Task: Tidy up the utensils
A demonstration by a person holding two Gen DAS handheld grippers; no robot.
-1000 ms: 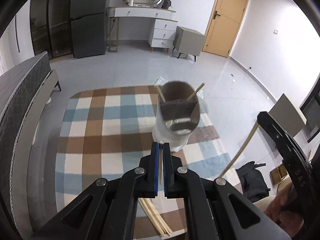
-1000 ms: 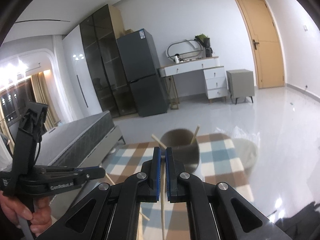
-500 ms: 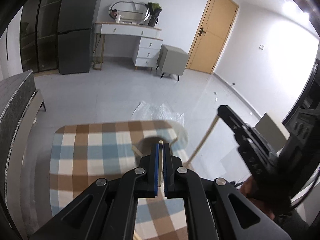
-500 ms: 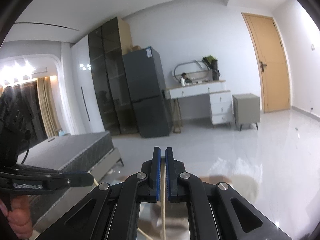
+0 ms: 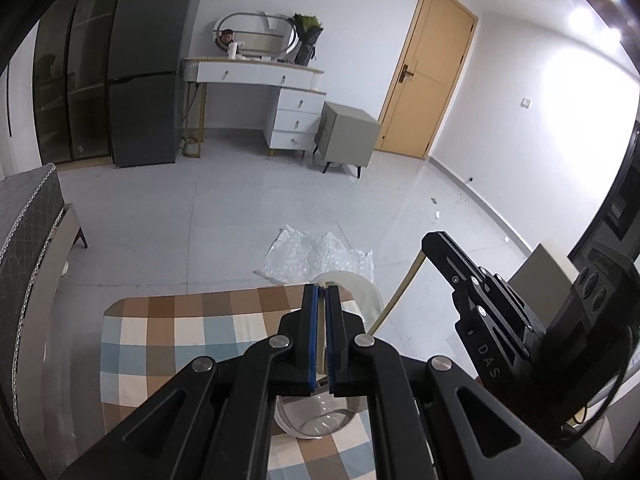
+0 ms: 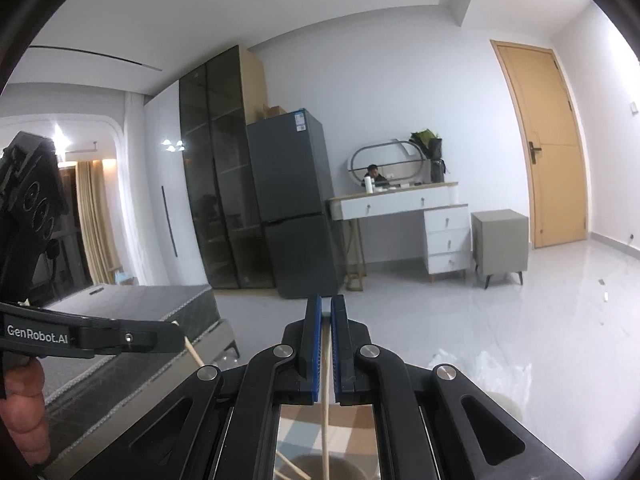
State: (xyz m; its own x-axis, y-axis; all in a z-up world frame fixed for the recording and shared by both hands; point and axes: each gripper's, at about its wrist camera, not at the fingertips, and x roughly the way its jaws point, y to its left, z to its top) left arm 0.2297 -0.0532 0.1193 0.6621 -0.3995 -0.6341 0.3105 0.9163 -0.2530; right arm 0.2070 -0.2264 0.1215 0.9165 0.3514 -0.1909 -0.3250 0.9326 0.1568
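While both jaws pinch a chopstick each, sorting only partway done.

Left gripper (image 5: 322, 330) clamped tight on a pale chopstick (image 5: 322, 354) above the glass holder (image 5: 362, 292) on the checked bench (image 5: 160, 328); right gripper (image 6: 326, 350) likewise closed on its chopstick (image 6: 325, 420), aimed out across the room. Both sticks yet to go in the holder; what it already holds too hidden to tell.

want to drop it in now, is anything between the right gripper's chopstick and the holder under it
Nothing visible does. The chopstick in the right gripper points down at the holder and its open mouth; another chopstick leans at its left.
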